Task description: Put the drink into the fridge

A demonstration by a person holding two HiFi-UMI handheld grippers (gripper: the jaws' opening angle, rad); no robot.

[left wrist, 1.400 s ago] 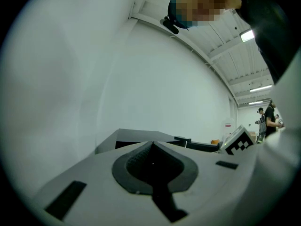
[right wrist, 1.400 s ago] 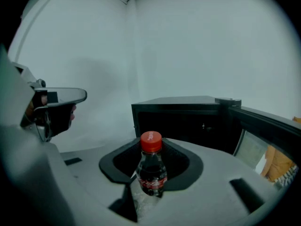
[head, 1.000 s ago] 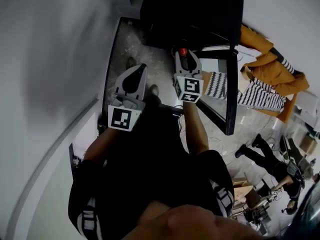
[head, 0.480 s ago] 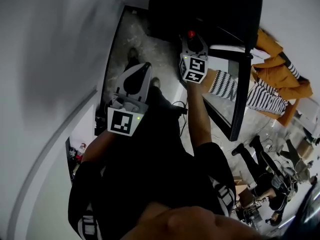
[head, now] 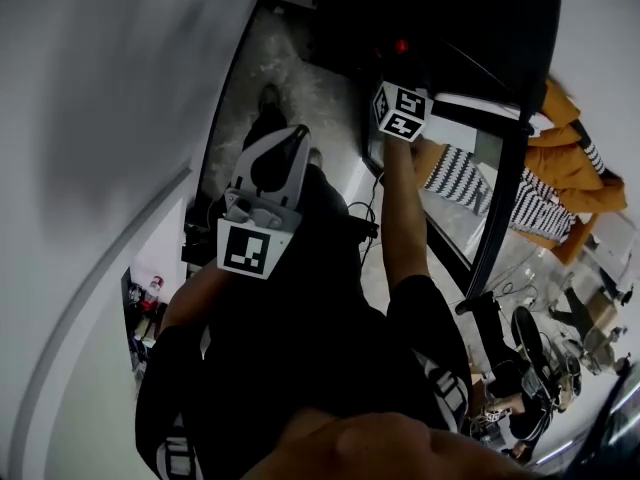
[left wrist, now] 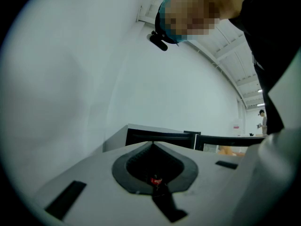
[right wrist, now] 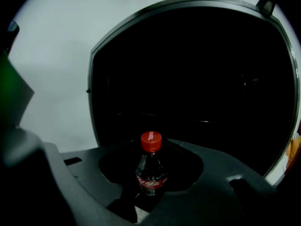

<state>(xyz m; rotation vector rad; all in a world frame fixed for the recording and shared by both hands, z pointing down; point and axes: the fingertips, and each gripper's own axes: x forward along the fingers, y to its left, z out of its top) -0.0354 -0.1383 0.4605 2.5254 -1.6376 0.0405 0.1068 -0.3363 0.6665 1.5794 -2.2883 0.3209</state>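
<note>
Cola bottle [right wrist: 151, 166] stands upright, clamped inside right claw [head: 398, 68].

So the room's pretty bare: a plain pale grey wall [head: 90, 118] fills the whole left side, and the floor [head: 290, 78] is that speckled grey stone-look stuff with a thin black cable [head: 368, 208] trailing over it. Off to the right there's an orange jacket [head: 590, 183] dumped next to some black-and-white striped fabric [head: 455, 178], plus more clutter further along that's too blurry to name. From lower down you can see a white beamed ceiling [left wrist: 235, 65] with strip lights [left wrist: 256, 92] on.
</note>
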